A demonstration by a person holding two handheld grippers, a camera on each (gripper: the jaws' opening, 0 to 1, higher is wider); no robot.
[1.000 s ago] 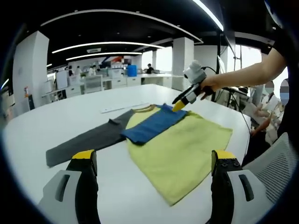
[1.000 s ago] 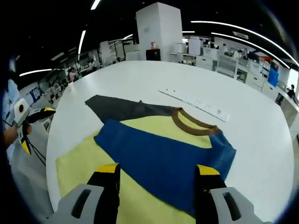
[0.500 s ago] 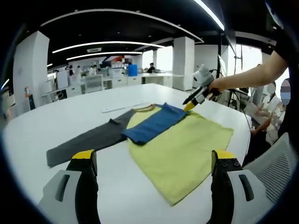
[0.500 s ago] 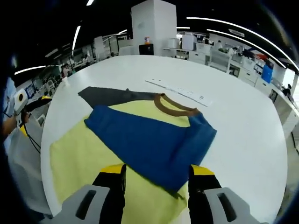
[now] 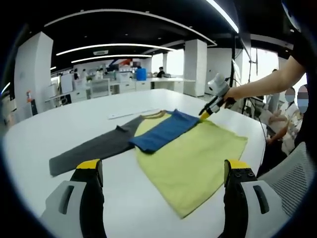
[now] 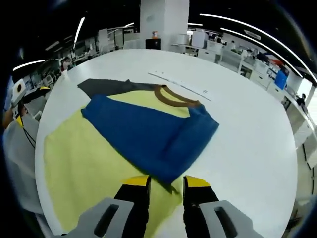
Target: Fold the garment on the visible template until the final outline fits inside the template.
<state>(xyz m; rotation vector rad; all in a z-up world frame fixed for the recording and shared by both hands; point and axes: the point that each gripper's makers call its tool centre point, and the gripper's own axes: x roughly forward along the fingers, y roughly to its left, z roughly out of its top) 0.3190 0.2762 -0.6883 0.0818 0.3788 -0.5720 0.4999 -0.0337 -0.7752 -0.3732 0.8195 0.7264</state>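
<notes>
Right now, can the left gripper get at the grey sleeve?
Probably yes: the left gripper is open, and bare table lies between it and the grey sleeve, with nothing in the way.

left gripper view: low, set back, looks across table [image 5: 64, 129]
right gripper view: close above, looks down
shared: shirt [image 5: 190, 153] [image 6: 94, 148]

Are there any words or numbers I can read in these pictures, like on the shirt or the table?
None can be read.
The shirt is plain yellow, blue and grey, with no print showing.
The long white strip on the table has small marks, too tiny to read.
The signs far back in the room are too blurred.
</notes>
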